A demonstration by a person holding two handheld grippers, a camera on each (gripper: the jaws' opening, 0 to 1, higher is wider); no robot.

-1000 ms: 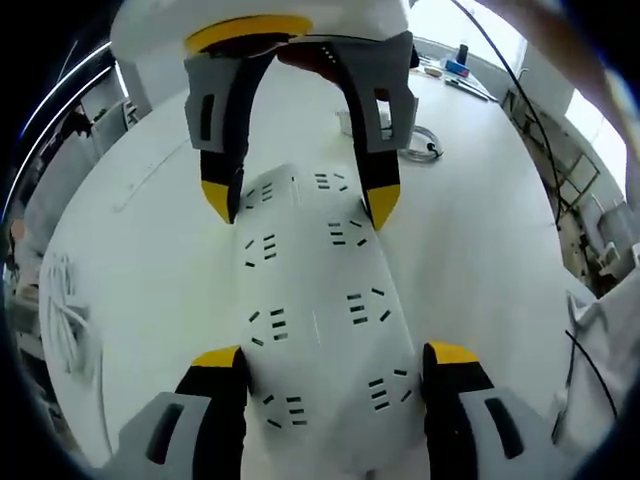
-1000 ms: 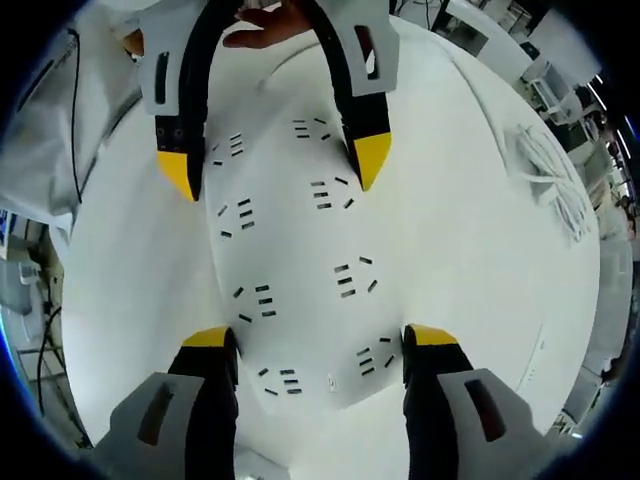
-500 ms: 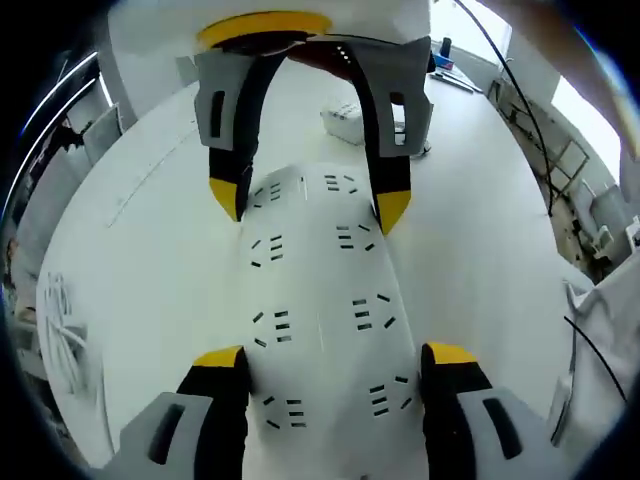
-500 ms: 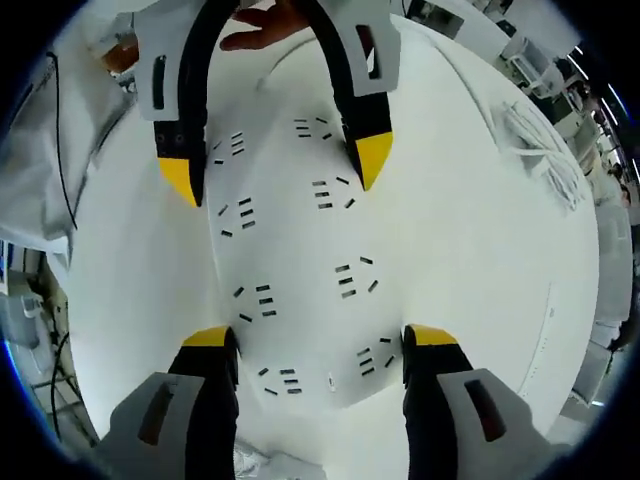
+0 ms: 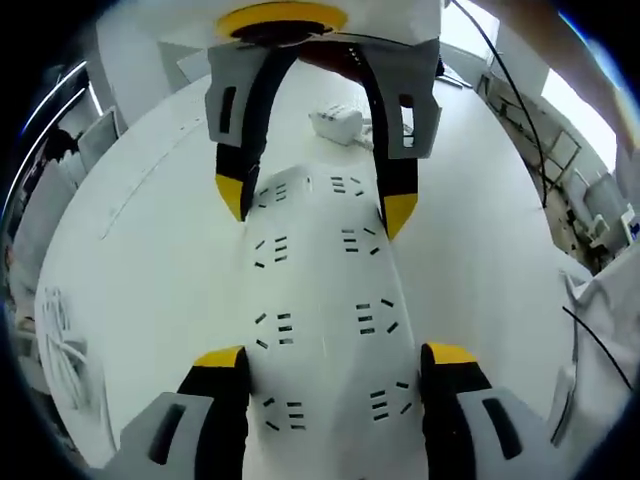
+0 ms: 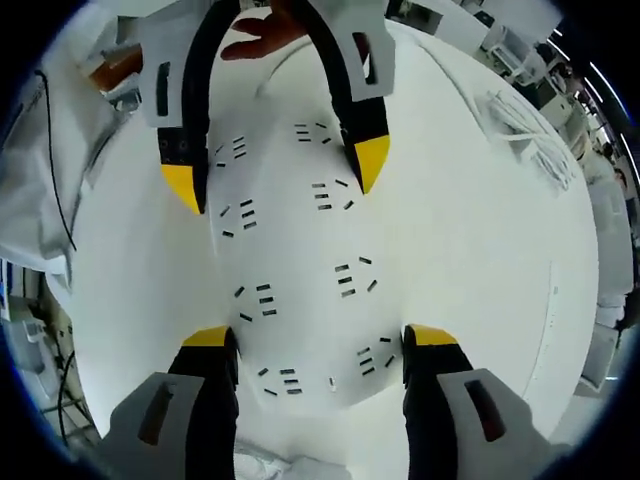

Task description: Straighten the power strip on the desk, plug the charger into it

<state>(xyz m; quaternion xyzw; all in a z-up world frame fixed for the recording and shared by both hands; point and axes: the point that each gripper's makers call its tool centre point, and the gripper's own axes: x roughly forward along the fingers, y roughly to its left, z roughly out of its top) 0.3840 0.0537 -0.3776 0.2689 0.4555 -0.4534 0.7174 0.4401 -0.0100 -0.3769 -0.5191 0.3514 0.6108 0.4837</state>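
Power strip [image 5: 325, 330] flat on white desk [image 5: 150, 260], long axis running from left gripper [image 5: 330, 365] to right gripper [image 6: 305, 345], sockets up. Each gripper's jaws straddle one strip end, clamped on its sides. Charger [image 5: 337, 122] on desk beyond strip's far end. Shelving, cables beyond desk. Since earlier frame: strip swung slightly; grip unchanged.

The long white plastic power strip [image 5: 320, 330] lies flat on the white desk [image 5: 150, 260], between the left claw's [image 5: 335, 365] tips and the right claw's [image 5: 312, 205] tips. Past the right claw sits a small white charger block [image 5: 335, 122].
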